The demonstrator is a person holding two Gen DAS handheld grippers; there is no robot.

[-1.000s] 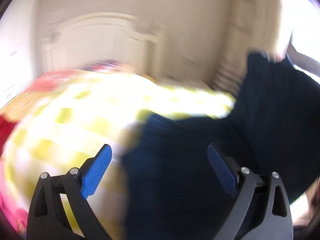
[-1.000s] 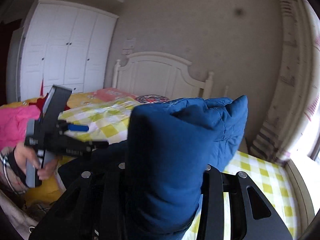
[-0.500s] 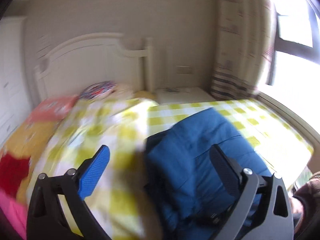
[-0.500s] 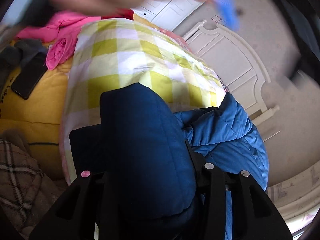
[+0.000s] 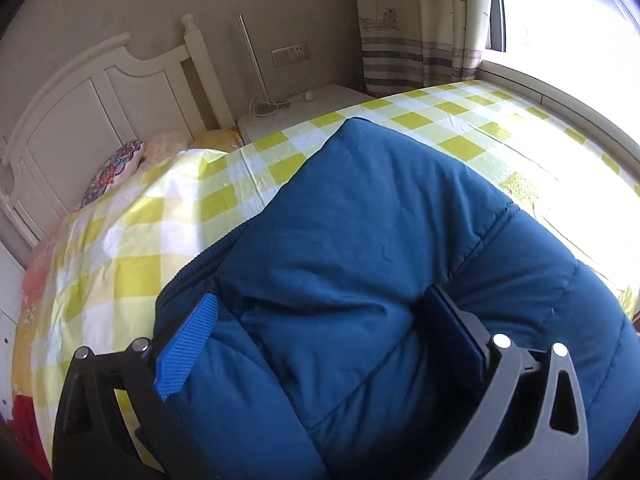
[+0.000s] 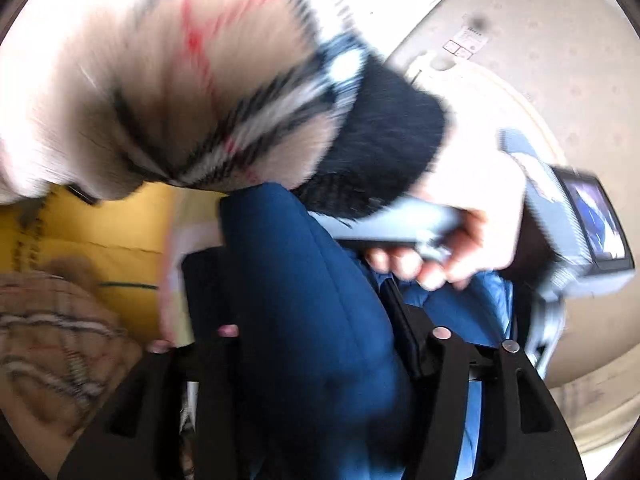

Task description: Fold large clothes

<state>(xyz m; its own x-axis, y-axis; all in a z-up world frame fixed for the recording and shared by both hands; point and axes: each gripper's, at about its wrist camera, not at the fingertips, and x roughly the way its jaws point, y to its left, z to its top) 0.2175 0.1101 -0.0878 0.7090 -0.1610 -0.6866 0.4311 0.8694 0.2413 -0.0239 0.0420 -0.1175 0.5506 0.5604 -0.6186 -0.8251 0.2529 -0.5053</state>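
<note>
A large blue quilted jacket (image 5: 380, 248) lies bunched on the yellow-and-white checked bed cover (image 5: 132, 240). My left gripper (image 5: 320, 320) is open, its jaws wide apart and pressed down around a thick fold of the jacket. My right gripper (image 6: 304, 300) is shut on another thick fold of the jacket (image 6: 304, 320), which fills the space between its fingers. In the right wrist view the person's left hand (image 6: 460, 248) and plaid sleeve cross close above, holding the other gripper.
A white headboard (image 5: 80, 100) and patterned pillows (image 5: 116, 164) stand at the back left. A white nightstand (image 5: 312, 108) with a lamp pole is behind the bed. Curtains (image 5: 420, 20) and a bright window are at right. Yellow bedding (image 6: 100, 240) lies left.
My left gripper has come down onto the jacket, which now bulges between its open jaws. My right gripper has kept its hold; the left hand and sleeve swept across its view.
</note>
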